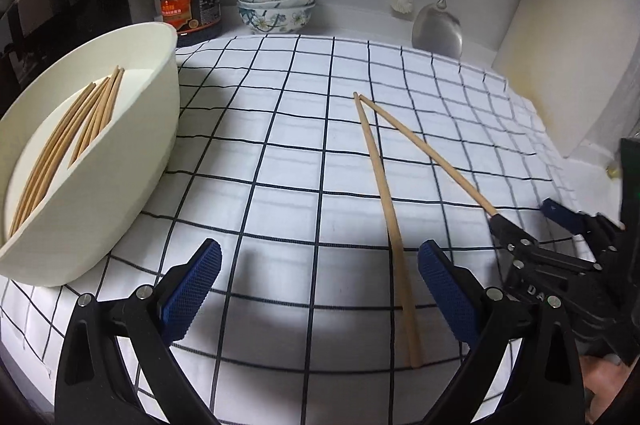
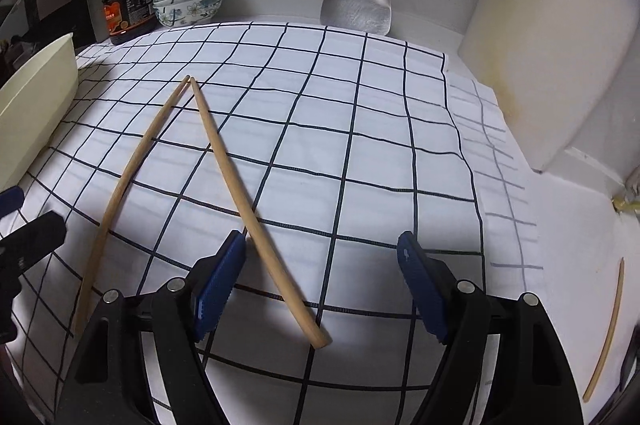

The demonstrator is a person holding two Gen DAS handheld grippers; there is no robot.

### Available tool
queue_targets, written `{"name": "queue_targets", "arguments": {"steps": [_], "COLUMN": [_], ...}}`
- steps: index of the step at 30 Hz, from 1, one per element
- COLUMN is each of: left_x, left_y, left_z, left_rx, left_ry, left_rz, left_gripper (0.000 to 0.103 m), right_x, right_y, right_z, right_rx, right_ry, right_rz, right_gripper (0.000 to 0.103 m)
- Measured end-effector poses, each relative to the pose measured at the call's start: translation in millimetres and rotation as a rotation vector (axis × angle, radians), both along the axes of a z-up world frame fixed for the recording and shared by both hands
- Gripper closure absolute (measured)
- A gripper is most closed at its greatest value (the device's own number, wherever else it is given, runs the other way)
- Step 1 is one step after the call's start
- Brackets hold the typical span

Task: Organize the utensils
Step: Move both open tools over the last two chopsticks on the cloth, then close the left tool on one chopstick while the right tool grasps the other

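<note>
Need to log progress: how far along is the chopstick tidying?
Done: several chopsticks lie in the white tub. In hand: nothing; left gripper and right gripper are open. Left: two chopsticks on the checked cloth, another chopstick beside it.

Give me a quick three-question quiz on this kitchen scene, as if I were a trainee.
1. True or false: the tub already holds chopsticks.
2. How many chopsticks lie on the checked cloth?
3. The right gripper is: A) shut on a chopstick, B) open with a chopstick between its jaws, C) holding the spatula.

Key: 1 true; 2 two; 3 B.
</note>
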State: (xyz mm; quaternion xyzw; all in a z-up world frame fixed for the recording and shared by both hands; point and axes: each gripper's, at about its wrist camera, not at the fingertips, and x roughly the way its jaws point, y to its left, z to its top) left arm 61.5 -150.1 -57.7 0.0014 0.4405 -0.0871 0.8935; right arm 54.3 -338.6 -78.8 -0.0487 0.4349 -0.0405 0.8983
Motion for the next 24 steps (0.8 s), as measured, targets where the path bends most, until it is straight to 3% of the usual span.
{"name": "queue_targets", "arguments": {"steps": [9,20,24], "left_x": [21,36,37], "left_y": [-20,-21,-22], "left_z": [-6,-23,-23], "left_rx": [0.128,0.089,0.091], "left_ry": [0.015,0.092,0.091], "left_rz": [0.002,0.012,0.011], "left_gripper": [0.006,0.006,0.006], "right_x": [2,3,4], "right_y": [-4,0,10], "right_z": [-1,0,0], "right_rx": [0.027,0.006,-0.052], "right_ry": [-0.004,-0.010,-0.022], "right_rz": [0.014,0.019,0.035], "right_gripper": [0.028,0.028,0.028]}}
